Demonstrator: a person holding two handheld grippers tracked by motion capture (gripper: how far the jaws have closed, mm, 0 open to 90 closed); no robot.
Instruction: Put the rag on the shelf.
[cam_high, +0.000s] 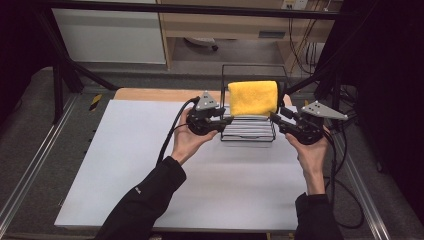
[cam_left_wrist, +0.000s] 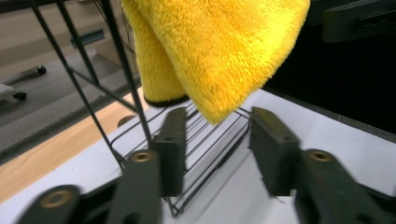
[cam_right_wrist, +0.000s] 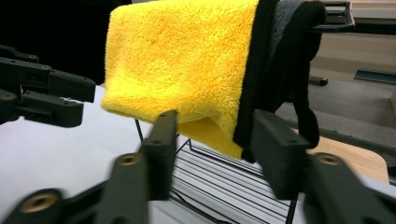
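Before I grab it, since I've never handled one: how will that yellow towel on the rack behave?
The yellow towel drapes limply over the wire rack, so probably floppy and light. Its fluffy pile should grip, not slip. Pulling it might tug the thin rack.

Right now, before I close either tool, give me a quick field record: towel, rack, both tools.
towel: yellow towel, draped over the top of the rack, hanging down
rack: black wire rack, standing at the far edge of the white table
left tool: left tool open, at the rack's left side, holding nothing
right tool: right tool open, at the rack's right side, holding nothing
contact: neither tool's jaws are closed on the towel
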